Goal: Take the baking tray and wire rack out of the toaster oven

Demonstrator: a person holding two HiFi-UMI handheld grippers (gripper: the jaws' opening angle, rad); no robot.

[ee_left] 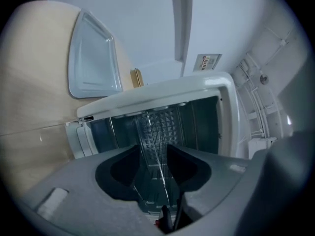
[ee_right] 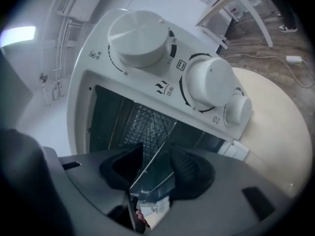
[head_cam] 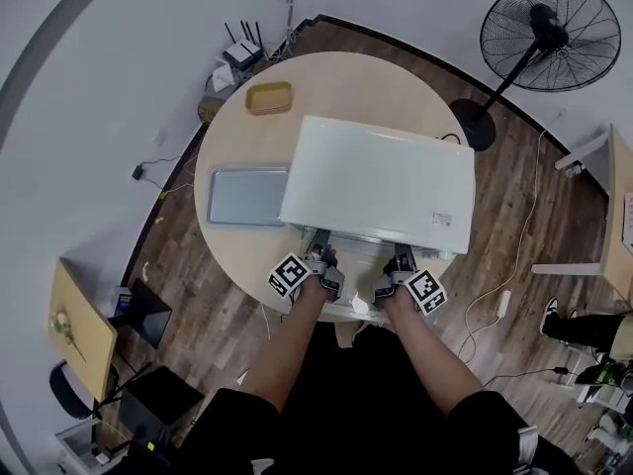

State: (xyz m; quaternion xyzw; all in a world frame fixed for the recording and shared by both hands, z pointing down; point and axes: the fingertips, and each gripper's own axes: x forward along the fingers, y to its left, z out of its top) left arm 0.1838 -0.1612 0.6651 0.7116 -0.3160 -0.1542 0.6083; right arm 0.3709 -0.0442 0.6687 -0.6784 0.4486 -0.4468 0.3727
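The white toaster oven (head_cam: 376,181) stands on the round table (head_cam: 227,255), and its front opening faces me. The grey baking tray (head_cam: 245,196) lies flat on the table just left of the oven; it also shows in the left gripper view (ee_left: 93,58). The wire rack (ee_left: 156,132) sits inside the oven cavity. My left gripper (ee_left: 153,151) is at the opening, jaws apart, with the rack's wires running through the gap untouched. My right gripper (ee_right: 156,154) is beside it under the knobs (ee_right: 209,85), jaws apart around the rack's front edge (ee_right: 152,127). Both grippers (head_cam: 318,255) (head_cam: 401,263) appear side by side at the oven front.
A small yellow dish (head_cam: 269,97) sits at the table's far side. A standing fan (head_cam: 549,33) is on the floor to the right, and a router (head_cam: 242,55) with cables lies beyond the table. The table edge is right below my hands.
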